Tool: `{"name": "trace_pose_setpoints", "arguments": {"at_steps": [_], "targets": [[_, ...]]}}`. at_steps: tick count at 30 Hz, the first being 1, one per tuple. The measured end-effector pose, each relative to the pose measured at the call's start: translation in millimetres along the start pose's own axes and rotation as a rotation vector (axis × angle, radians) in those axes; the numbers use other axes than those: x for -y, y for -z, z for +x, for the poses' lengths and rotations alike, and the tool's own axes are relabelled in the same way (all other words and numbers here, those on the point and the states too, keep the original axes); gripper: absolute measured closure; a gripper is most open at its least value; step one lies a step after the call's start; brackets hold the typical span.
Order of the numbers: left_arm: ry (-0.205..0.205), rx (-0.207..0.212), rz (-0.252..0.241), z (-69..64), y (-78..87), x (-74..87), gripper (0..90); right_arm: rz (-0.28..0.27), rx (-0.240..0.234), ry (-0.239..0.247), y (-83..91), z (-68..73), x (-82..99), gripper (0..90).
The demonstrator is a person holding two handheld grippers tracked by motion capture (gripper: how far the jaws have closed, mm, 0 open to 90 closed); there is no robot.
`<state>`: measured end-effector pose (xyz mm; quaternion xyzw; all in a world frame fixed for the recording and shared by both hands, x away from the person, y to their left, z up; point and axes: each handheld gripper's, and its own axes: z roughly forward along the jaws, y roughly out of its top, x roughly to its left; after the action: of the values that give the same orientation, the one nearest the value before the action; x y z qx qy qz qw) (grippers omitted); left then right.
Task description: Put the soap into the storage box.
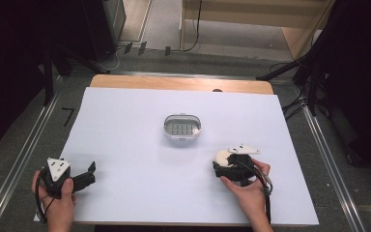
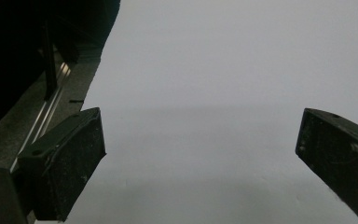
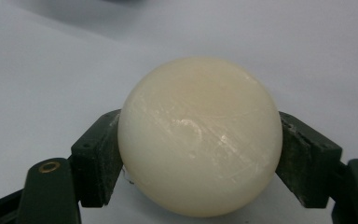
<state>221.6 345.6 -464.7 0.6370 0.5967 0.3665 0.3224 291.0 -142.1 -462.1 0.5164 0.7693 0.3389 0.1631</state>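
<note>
Cream-coloured and glossy, a round soap-like ball [image 3: 199, 135] is clamped between the two jaws of the right gripper [image 1: 223, 163], one pad pressed on each flank, its underside at or just above the white sheet [image 1: 140, 145]; whether it rests or is lifted cannot be told. In the high view the ball [image 1: 221, 156] is seen near the front right part of the sheet, with the right hand [image 1: 249, 191] behind it toward the front edge. A small white dish [image 1: 182, 127] with a ribbed grey inside stands near the middle of the sheet, ahead and to the left of the ball and apart from it; that gap is judged to be the relation on which the next move turns. The dish's long axis is laid across the sheet, side to side. Bare sheet lies between ball and dish, so room for carrying is judged ample. The left gripper [image 1: 91, 170] is held at the front left corner, well apart from both, its jaws spread wide over bare sheet with nothing between them; the right gripper is plainly nearer the dish.
</note>
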Motion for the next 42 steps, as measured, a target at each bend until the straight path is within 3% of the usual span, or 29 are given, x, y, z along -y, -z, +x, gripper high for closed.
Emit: {"name": "trace_pose_setpoints", "arguments": {"at_steps": [42], "targets": [[-0.011,0.007,-0.003,-1.2,-0.6,0.1,2.0,0.009,-0.04,-0.002,-5.2,5.7,-38.5,24.9]]}}
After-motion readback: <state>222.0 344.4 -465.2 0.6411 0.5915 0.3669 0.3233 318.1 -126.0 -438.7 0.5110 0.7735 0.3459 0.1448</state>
